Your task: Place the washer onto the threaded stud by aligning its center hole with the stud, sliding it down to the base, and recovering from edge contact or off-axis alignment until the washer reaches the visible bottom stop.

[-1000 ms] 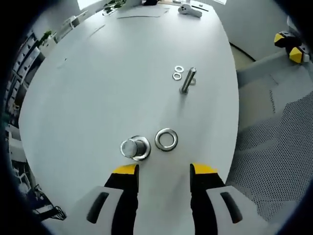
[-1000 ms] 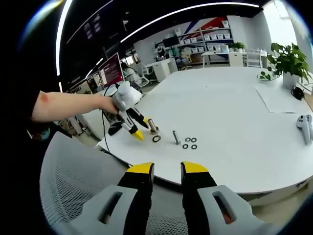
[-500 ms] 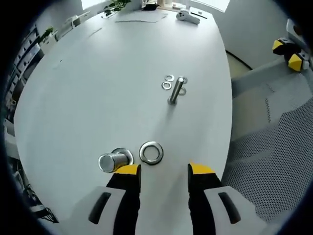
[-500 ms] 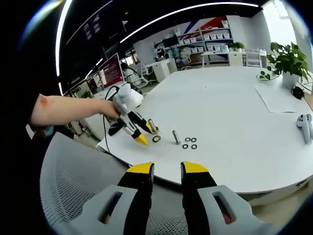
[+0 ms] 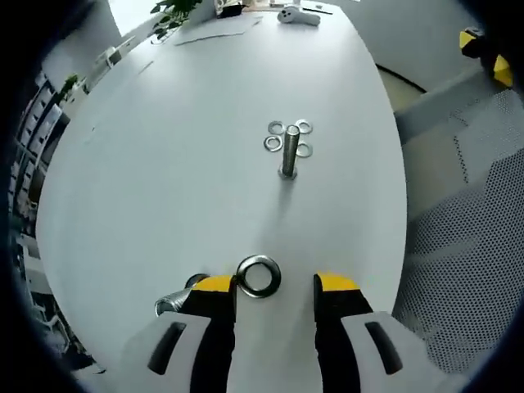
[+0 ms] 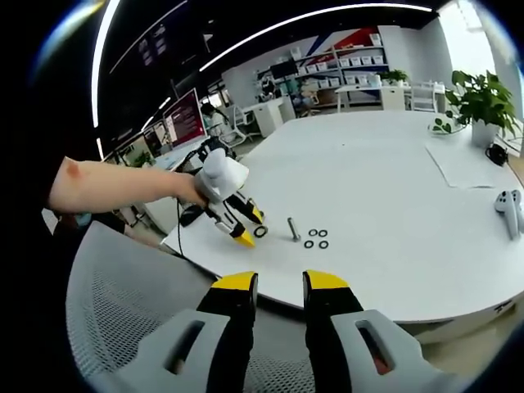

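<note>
A: In the left gripper view, where is the washer?

B: The large washer (image 5: 259, 276) lies flat on the white worktop (image 5: 180, 147) at lower centre of the frame, between the yellow tips of the left hand-held gripper (image 5: 266, 286), whose jaws stand wide apart with nothing held. A metal cylinder (image 5: 173, 301) peeks out at the lower left, partly hidden behind the left jaw.

A: And the stud?

B: The threaded stud (image 5: 288, 153) stands upright above centre, with three small washers (image 5: 273, 143) close around its far end.

A: The right gripper view?

B: The right hand-held gripper (image 6: 278, 286) sits at bottom centre, jaws narrowly parted, empty. At centre left a person's arm (image 6: 115, 184) holds the left hand-held gripper (image 6: 250, 231) down over the large washer (image 6: 260, 232); the stud (image 6: 292, 228) and small washers (image 6: 314, 238) are just to its right.
</note>
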The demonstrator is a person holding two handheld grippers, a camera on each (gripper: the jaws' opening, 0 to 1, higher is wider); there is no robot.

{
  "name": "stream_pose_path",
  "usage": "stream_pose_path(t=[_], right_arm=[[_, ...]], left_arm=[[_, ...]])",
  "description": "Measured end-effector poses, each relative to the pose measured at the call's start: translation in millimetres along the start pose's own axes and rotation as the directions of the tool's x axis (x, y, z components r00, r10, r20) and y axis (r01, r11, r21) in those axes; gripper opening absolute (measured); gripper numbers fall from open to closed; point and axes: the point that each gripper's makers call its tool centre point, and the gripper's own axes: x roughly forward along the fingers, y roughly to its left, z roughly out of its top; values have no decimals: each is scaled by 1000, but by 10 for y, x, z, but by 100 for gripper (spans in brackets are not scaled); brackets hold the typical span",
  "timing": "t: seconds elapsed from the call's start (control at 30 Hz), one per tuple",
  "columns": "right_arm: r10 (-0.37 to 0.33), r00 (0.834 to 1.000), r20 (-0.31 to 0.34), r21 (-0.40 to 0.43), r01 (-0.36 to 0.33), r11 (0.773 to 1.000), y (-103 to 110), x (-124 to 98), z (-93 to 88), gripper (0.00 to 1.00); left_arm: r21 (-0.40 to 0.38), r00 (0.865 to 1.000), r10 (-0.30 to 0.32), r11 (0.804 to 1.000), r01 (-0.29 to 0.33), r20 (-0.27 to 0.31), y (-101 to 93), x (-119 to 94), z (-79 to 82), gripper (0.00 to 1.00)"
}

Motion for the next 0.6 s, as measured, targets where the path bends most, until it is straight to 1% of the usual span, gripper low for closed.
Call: stream_pose_path(t=[0.07, 0.1, 0.2, 0.23, 0.3, 0.33, 0.47, 0.53, 0.6], right_arm=[[2, 1000, -2, 0, -2, 1000, 1, 4, -3, 25], [2, 1000, -4, -1, -2, 1000, 3, 4, -4, 25], [-2, 1000, -6, -5, 2, 1000, 1, 8, -3, 25], [5, 1000, -13, -8, -5, 1000, 8, 11, -13, 25], [5, 1000, -16, -6, -5, 1000, 3, 11, -21, 25], [5, 1000, -13, -5, -5, 1000, 2, 8, -15, 25], [2, 1000, -5, -2, -2, 1000, 3, 2, -6, 25], [2, 1000, 2, 0, -2, 1000, -4, 1, 3, 25], [6, 1000, -1, -1, -6, 1000, 2, -1, -4, 25]], left_arm=[[-16, 1000, -3, 1000, 3, -6, 11, 26, 6, 37], [-31, 1000, -2, 1000, 2, -1, 46, 27, 15, 37], [-45, 1000, 1, 999, -1, -1, 44, 20, 7, 38], [-67, 1000, -12, 998, 11, -5, 15, 16, -4, 37], [-57, 1000, -5, 998, 5, 0, 15, 15, 0, 37], [-68, 1000, -3, 998, 3, 1, 20, 14, 1, 37], [-83, 1000, 3, 997, -4, -16, 7, 15, 15, 34], [-76, 1000, 1, 997, -3, -26, -28, 9, 30, 31], [-27, 998, -10, 1000, 9, -58, -73, -2, -17, 24]])
